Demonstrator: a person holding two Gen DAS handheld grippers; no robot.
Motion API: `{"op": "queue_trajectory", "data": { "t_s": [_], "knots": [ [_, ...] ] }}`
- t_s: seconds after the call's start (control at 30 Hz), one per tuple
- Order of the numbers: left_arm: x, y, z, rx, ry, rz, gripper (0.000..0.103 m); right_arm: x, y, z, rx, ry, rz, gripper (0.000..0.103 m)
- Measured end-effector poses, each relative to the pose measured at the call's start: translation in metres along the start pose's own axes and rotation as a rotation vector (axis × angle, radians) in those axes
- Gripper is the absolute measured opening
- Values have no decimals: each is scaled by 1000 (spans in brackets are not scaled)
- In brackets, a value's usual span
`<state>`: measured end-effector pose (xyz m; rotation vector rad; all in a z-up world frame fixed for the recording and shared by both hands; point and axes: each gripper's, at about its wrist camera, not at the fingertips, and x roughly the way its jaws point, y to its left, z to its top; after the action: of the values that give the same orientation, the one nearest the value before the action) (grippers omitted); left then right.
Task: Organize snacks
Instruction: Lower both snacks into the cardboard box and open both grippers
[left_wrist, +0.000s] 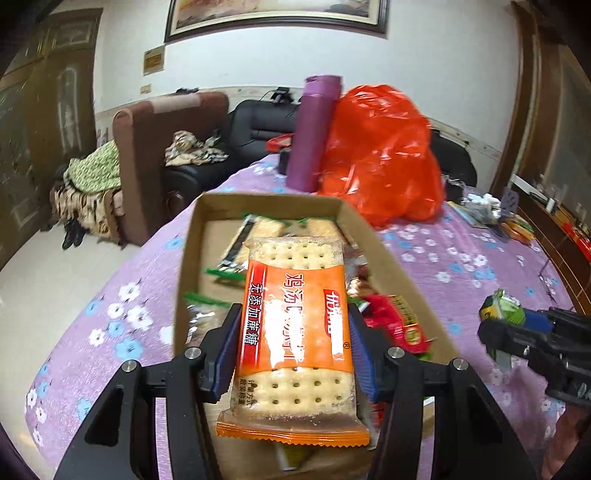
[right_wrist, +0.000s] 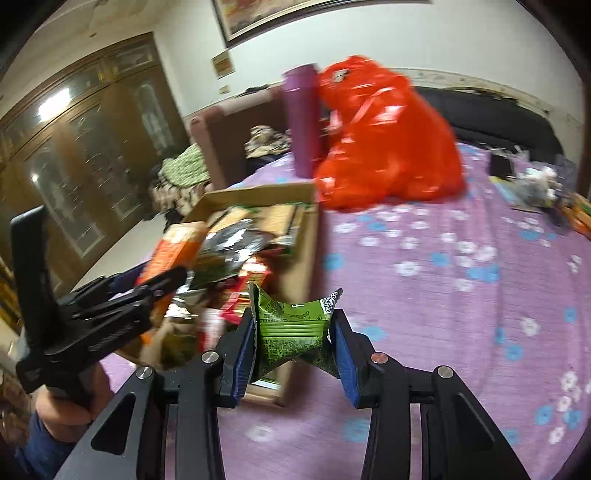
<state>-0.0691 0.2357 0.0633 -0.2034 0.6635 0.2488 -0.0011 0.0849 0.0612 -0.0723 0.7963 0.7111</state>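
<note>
My left gripper (left_wrist: 293, 332) is shut on an orange cracker packet (left_wrist: 295, 332) and holds it above a shallow cardboard box (left_wrist: 269, 203) that holds several snack packets. My right gripper (right_wrist: 293, 332) is shut on a small green snack packet (right_wrist: 291, 332), just right of the box's near corner; the box shows in the right wrist view (right_wrist: 306, 229). The right gripper also shows at the right edge of the left wrist view (left_wrist: 495, 325). The left gripper shows at the left of the right wrist view (right_wrist: 173, 273) with the orange packet (right_wrist: 173, 251).
The box sits on a table with a purple flowered cloth (left_wrist: 461, 258). A red plastic bag (left_wrist: 384, 155) and a purple tube (left_wrist: 314, 133) stand behind the box. Small clutter (left_wrist: 484, 210) lies at the far right. Sofas (left_wrist: 162, 147) stand beyond the table.
</note>
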Motion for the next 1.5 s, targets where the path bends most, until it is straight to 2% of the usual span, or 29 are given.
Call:
{"op": "queue_trajectory", "data": {
  "t_s": [0.2,0.47,0.8,1.0,1.07,1.33,1.5],
  "knots": [
    [7,12,-6,-18,16,-8,53,28,29,8,-25,35,29,44],
    [6,10,-8,-10,6,-19,52,68,24,33,43,72,43,44],
    [5,-4,-10,49,-20,15,52,93,24,48,71,74,25,45],
    [2,-6,-10,61,-38,20,52,93,20,46,82,81,22,53],
    [1,-6,-10,60,-45,29,52,92,19,46,88,86,29,59],
    [-5,-11,-12,82,-78,60,53,75,19,46,82,54,41,63],
    [-11,-16,-13,101,-100,96,62,56,22,43,63,21,40,65]
  ]
}}
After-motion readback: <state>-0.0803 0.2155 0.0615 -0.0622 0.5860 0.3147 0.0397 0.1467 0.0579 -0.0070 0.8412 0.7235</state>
